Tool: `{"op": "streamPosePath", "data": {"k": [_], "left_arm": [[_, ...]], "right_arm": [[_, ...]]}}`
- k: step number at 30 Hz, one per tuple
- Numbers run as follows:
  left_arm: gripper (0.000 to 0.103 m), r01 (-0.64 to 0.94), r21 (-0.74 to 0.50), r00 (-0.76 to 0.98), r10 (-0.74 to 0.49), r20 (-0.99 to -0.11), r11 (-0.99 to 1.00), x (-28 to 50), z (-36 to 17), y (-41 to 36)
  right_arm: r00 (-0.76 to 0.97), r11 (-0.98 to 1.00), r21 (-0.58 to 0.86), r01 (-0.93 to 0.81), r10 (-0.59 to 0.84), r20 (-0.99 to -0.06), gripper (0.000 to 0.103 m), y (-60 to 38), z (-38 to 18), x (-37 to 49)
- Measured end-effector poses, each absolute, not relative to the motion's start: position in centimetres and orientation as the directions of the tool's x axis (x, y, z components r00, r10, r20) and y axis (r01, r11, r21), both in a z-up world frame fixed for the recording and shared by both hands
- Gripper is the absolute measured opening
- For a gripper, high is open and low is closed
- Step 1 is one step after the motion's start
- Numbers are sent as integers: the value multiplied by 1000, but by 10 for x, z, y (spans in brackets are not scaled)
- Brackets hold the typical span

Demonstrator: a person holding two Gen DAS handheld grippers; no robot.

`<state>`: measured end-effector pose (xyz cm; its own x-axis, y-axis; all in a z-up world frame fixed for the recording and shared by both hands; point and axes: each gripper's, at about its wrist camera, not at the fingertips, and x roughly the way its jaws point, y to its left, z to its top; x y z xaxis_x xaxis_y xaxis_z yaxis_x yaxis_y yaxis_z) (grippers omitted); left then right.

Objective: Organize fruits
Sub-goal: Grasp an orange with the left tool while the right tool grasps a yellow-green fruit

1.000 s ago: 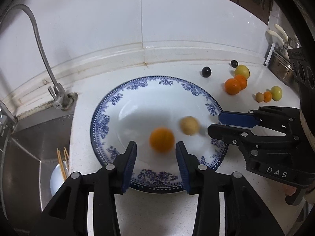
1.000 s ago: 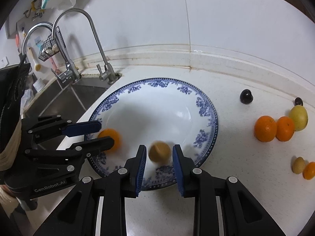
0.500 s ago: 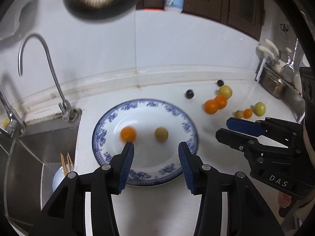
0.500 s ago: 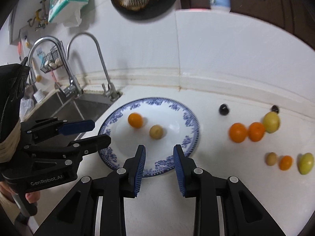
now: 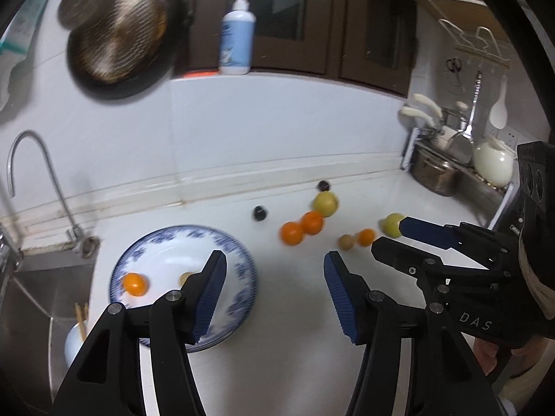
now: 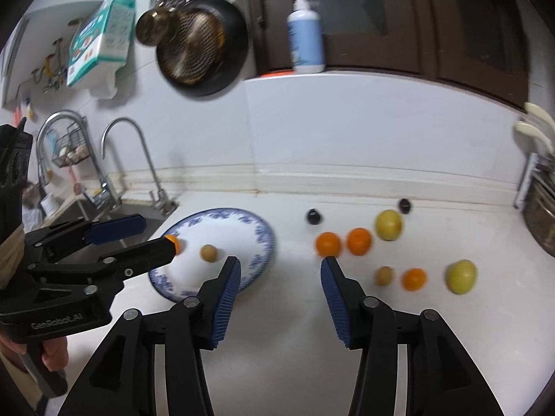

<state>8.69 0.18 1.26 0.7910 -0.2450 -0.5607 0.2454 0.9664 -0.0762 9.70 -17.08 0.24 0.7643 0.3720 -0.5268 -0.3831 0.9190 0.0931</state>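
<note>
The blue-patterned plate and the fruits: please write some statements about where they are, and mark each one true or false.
1. The plate holds two fruits. True: a small orange and a tan fruit.
2. The right claw holds an orange. False: nothing is between its opening jaws.
3. Two dark fruits lie on the counter. True.
4. The plate sits in the sink. False: it is on the counter beside it.
5. The left claw grips the plate. False: it grips nothing.

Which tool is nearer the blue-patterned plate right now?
Left. The left tool has one finger overlapping the plate rim; the right tool sits just right of it, toward the loose fruit. Both are opening, nothing between their fingers.
</note>
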Motion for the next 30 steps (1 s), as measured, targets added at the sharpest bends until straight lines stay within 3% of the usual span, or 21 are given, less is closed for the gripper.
{"op": "streamPosePath", "data": {"k": [4,11,19,30], "left_arm": [[57,272,-91,786,-275,-554,958,92,17,-21],[64,310,-73,788,-299,-539,948,104,20,-61],[73,385,-22,775,-337,-534,923,121,11,-102],[73,517,50,723,-404,-560,855,155,-16,-144]], "right_arm": [[795,940,88,-330,327,-511,58,-197,8,94],[829,967,90,-238,250,-501,62,-240,12,95],[841,986,67,-152,165,-516,62,-281,8,106],[828,995,27,-96,95,-553,62,-314,-13,131]]}}
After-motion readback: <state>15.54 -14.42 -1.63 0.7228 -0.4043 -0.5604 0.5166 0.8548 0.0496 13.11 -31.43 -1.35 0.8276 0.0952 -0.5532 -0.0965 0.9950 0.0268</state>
